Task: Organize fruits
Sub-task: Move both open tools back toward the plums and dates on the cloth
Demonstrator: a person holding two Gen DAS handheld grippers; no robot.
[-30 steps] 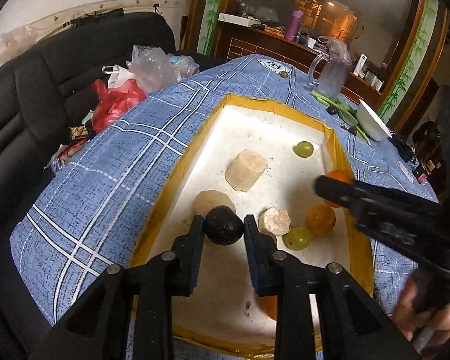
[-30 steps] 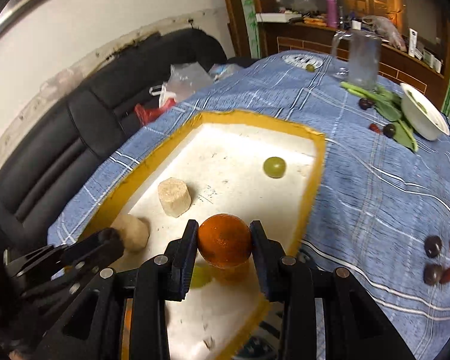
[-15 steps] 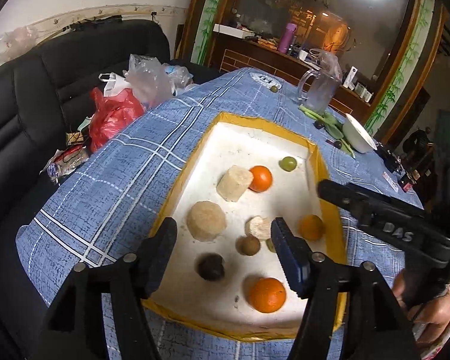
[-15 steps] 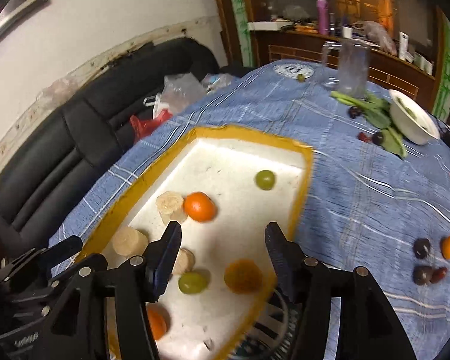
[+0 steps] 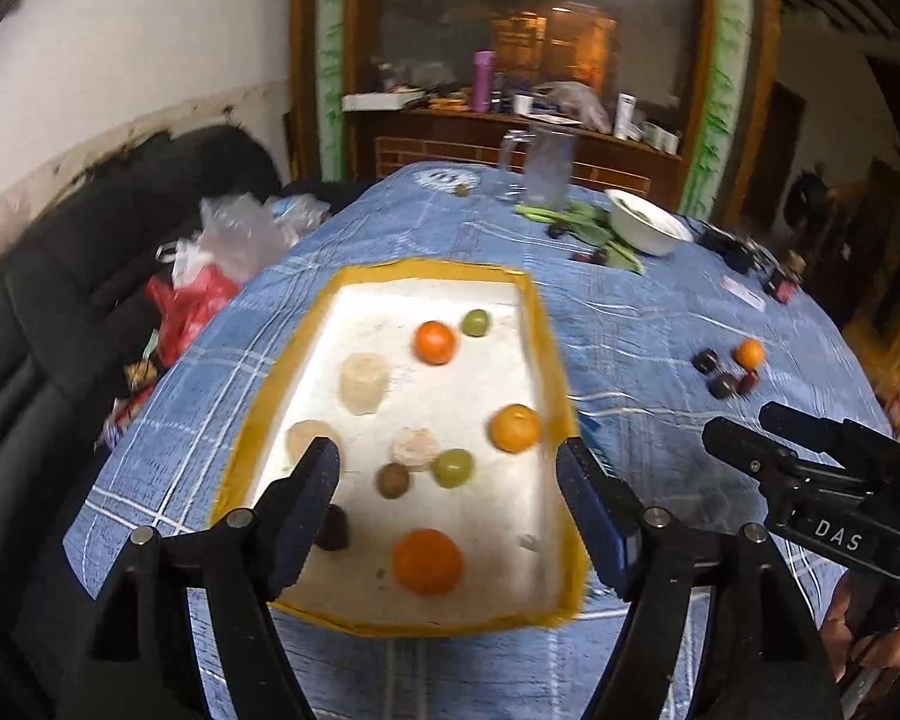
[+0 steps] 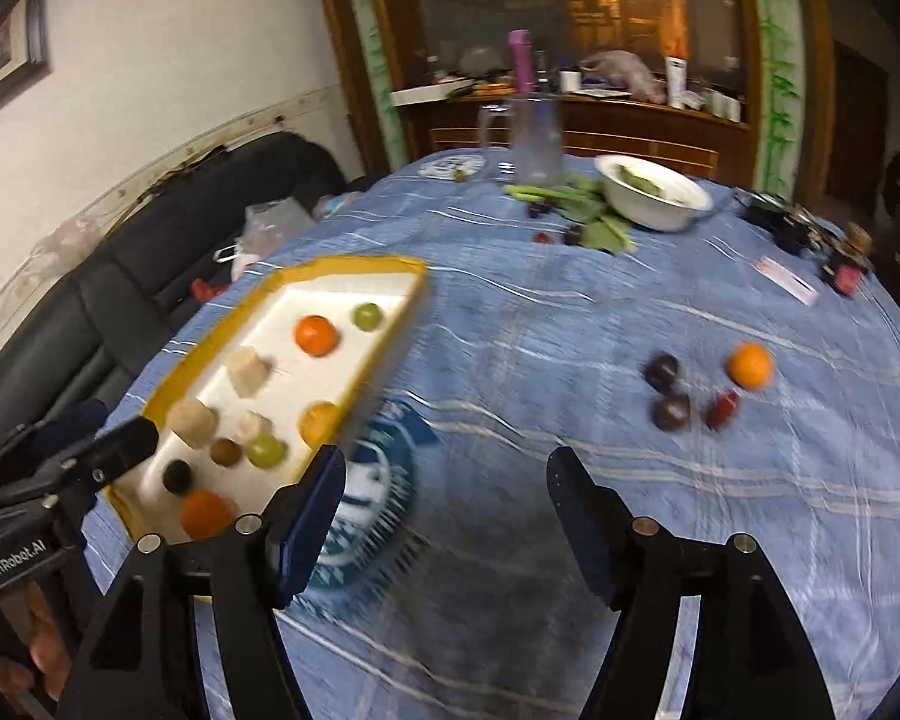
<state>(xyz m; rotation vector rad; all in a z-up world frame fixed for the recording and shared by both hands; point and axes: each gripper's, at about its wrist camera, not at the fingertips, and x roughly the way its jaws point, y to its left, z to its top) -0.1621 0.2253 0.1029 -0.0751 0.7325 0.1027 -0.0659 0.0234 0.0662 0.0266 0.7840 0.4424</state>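
A yellow-rimmed white tray (image 5: 547, 360) (image 6: 354, 267) on the blue tablecloth holds several fruits: oranges (image 5: 427, 560) (image 5: 515, 428) (image 5: 435, 342), green grapes (image 5: 452, 467), a dark plum (image 5: 333, 528) and pale chunks (image 5: 363, 381). My left gripper (image 5: 450, 480) is open and empty, raised above the tray's near end. My right gripper (image 6: 444, 492) is open and empty over the cloth right of the tray. An orange (image 6: 749, 365), two dark plums (image 6: 672, 411) and a small red fruit (image 6: 723, 408) lie loose on the cloth at the right.
A white bowl (image 6: 654, 192), green leaves (image 6: 588, 222) and a glass pitcher (image 6: 531, 138) stand at the table's far side. A black sofa (image 5: 60, 312) with plastic bags (image 5: 222, 252) is at the left. Small items (image 6: 840, 264) lie at the far right edge.
Both grippers opened, leaving the plum and the orange in the tray, then pulled back and up. The right gripper swung right toward the loose fruits.
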